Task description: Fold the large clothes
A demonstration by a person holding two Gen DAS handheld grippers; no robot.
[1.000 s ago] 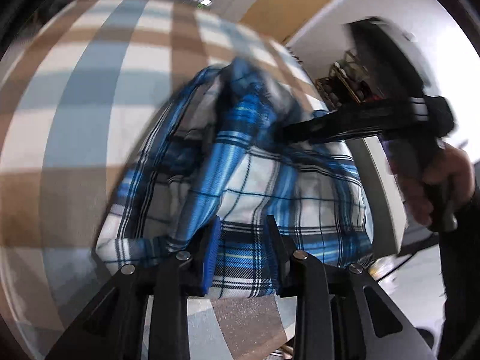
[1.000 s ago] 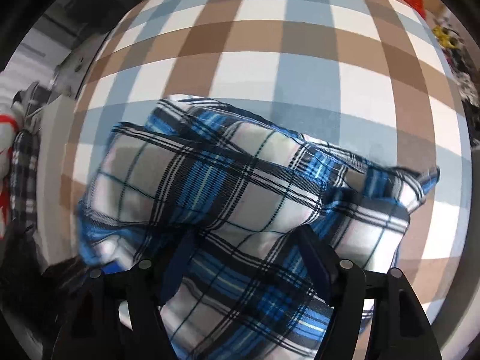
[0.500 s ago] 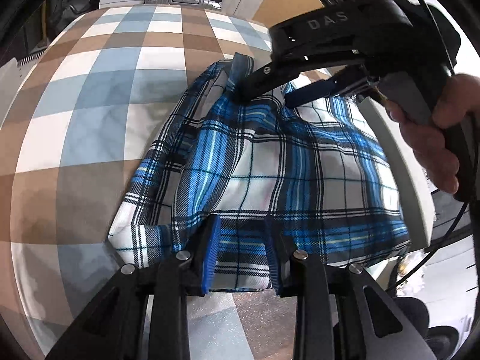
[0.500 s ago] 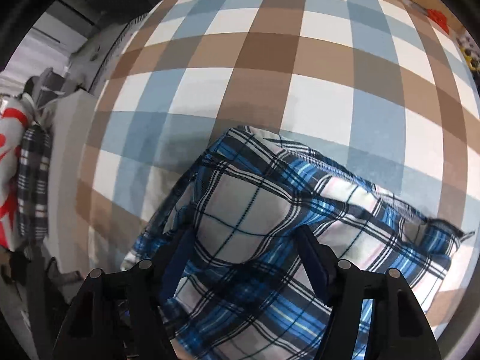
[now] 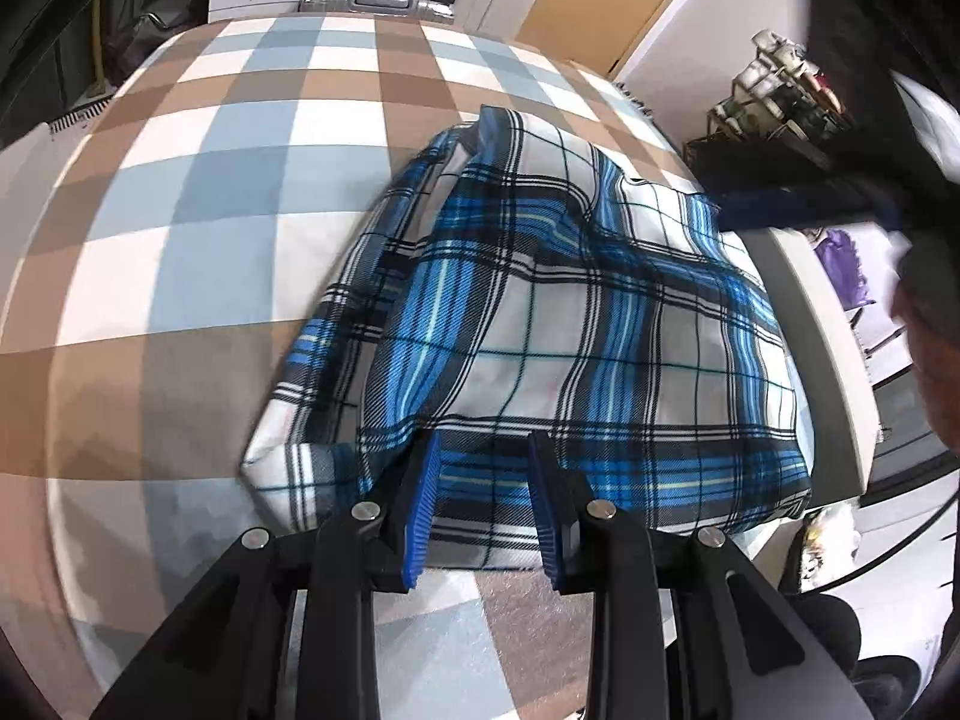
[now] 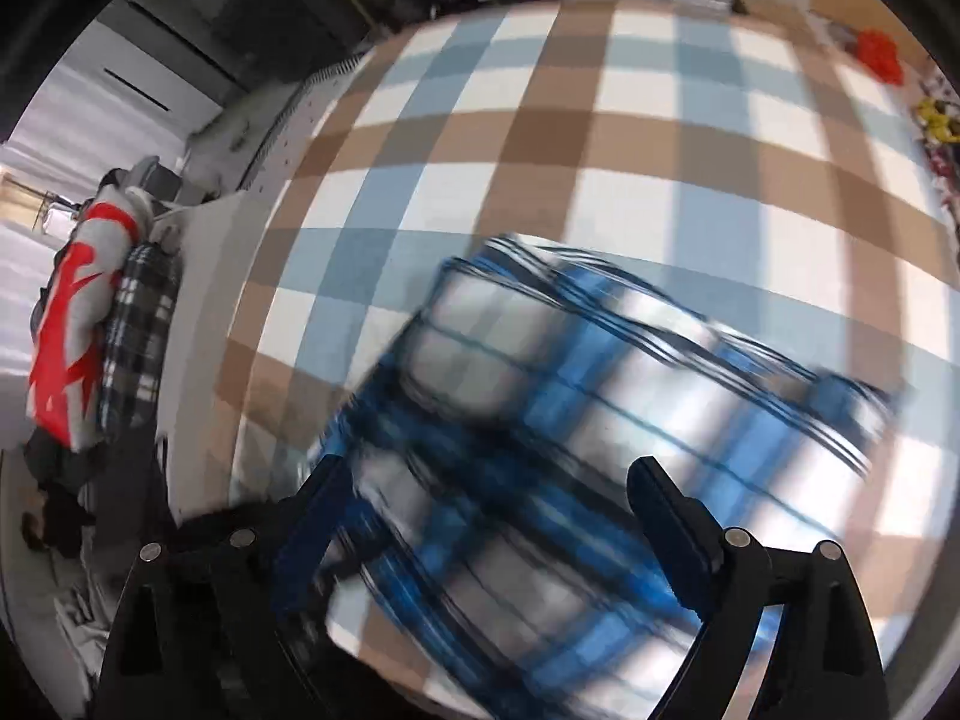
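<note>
The blue checked shirt [image 5: 570, 324] lies folded on the checked tabletop [image 5: 198, 192], its near edge pinched by the left gripper [image 5: 486, 504] to keep it flat, while the right gripper [image 6: 480, 516], jaws just opened wide, holds nothing.

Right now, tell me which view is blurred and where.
Right wrist view: the plaid shirt is smeared by motion blur, the checked cover softer too. Left wrist view: mostly sharp, fisheye-bowed, with blur only on the right gripper at the far right.
</note>
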